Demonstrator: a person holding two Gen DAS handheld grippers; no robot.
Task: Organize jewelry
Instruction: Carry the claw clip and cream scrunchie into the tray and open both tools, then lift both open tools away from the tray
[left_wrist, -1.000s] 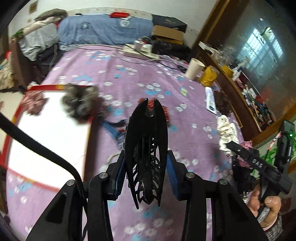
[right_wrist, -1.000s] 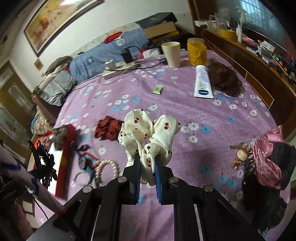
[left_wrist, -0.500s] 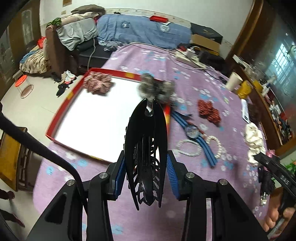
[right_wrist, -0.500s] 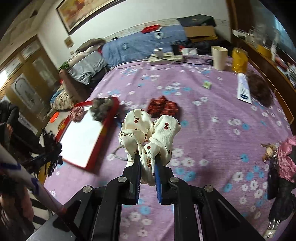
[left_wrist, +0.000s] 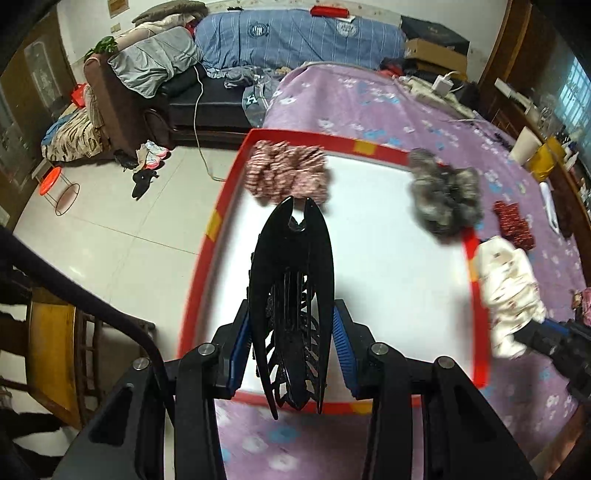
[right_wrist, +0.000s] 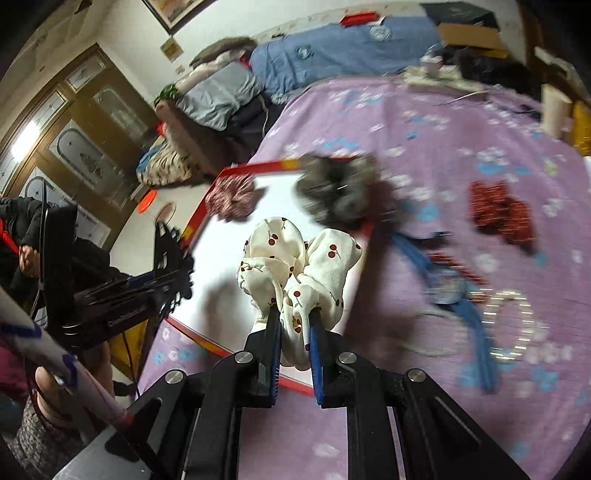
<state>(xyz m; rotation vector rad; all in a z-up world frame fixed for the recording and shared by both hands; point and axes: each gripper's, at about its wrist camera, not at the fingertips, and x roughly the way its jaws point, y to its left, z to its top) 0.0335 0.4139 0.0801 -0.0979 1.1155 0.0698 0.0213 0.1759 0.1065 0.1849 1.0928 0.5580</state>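
Observation:
My left gripper (left_wrist: 291, 332) is shut on a black claw hair clip (left_wrist: 291, 266), held above the near half of a white tray with a red rim (left_wrist: 207, 236). Over the tray's right side, my right gripper (right_wrist: 293, 321) is shut on a cream scrunchie with cherry print (right_wrist: 299, 258). A pink patterned scrunchie (left_wrist: 286, 177) lies in the tray's far left corner. On its far right rim sits a grey furry scrunchie (left_wrist: 445, 201). In the right wrist view the left gripper (right_wrist: 173, 273) with the clip (right_wrist: 166, 243) is at the left.
On the purple flowered cloth right of the tray lie a dark red scrunchie (right_wrist: 500, 214), a blue watch (right_wrist: 448, 284) and a pearl bracelet (right_wrist: 517, 317). A paper cup (left_wrist: 526, 149) stands far right. The table edge and a wooden chair (left_wrist: 55, 354) are on the left.
Both grippers have swung left across the table, from above the purple cloth to above the tray, each still holding its item. The view is blurred by the motion.

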